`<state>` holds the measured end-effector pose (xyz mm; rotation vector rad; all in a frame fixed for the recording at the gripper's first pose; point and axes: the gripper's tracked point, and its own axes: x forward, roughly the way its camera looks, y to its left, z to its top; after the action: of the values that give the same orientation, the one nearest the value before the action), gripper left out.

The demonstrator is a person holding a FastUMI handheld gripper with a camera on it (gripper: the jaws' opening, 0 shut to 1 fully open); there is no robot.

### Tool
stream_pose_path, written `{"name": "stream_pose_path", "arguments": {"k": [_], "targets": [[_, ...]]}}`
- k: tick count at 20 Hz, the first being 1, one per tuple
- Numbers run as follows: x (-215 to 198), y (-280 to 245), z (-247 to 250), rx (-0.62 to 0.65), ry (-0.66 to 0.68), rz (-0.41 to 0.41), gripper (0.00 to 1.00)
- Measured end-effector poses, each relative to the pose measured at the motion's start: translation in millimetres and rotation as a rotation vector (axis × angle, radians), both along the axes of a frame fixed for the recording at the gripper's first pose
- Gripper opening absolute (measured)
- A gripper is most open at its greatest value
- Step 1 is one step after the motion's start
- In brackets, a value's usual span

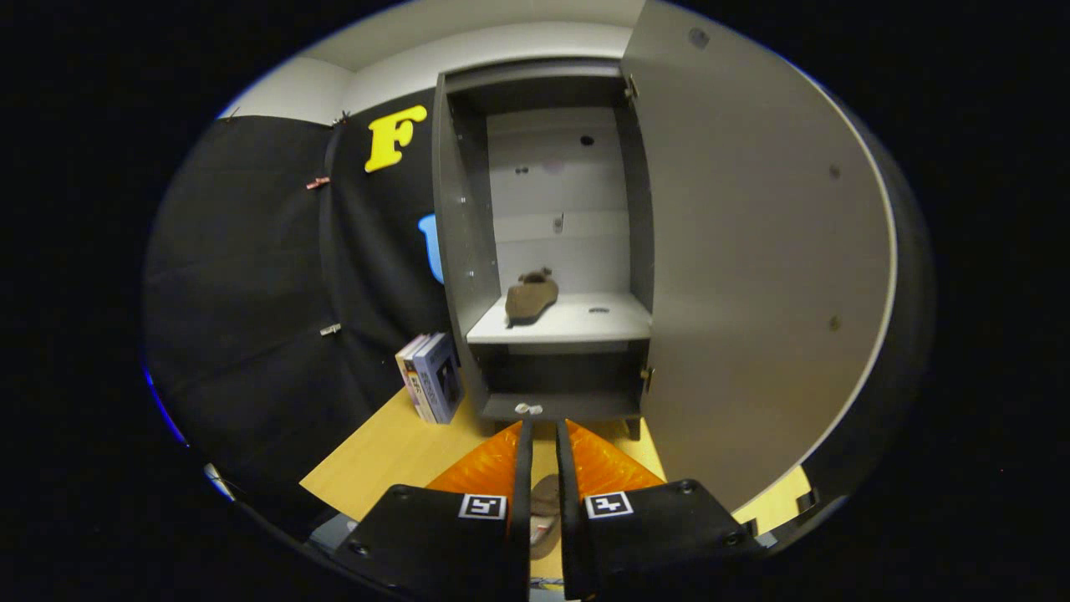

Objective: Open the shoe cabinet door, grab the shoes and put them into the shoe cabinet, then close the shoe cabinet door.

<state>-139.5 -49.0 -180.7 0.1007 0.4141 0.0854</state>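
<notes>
A: Shoes first: one brown shoe (530,298) already lies on the middle shelf (585,322) of the shoe cabinet (456,234), toward its left side. The cabinet door (752,251) stands wide open on the right.

B: And the second shoe (545,510)? We see something brownish low between the fingers (521,468).

A: Yes, we think it is the second shoe. The fingers are narrow, with a slim gap, and the shoe sits in that gap near their base. But we cannot tell if both fingers really press on it or if it only lies under them on the desk (393,451).

B: So which step are we in?

A: We judge the door step is done and we are at carrying the second shoe into the cabinet. The fingertips point at the cabinet's bottom edge, just ahead.

B: Then the next move calls for lifting up to the shelf level and setting the shoe on the free right part of the shelf, beside the first one.

A: Also we must stay clear of the books (430,376) that lean left of the cabinet.
</notes>
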Motion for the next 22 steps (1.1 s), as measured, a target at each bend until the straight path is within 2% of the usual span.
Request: {"name": "stream_pose_path", "arguments": {"k": [6, 11, 17, 22], "targets": [[12.6, 31.2, -139.6, 0.026, 0.262, -0.049, 0.2], [17.4, 45.6, -232.6, 0.018, 0.427, -0.071, 0.2], [27.2, 47.5, -297.1, 0.026, 0.482, -0.087, 0.2], [26.7, 44.2, -324.7, 0.015, 0.514, -0.104, 0.2]]}}
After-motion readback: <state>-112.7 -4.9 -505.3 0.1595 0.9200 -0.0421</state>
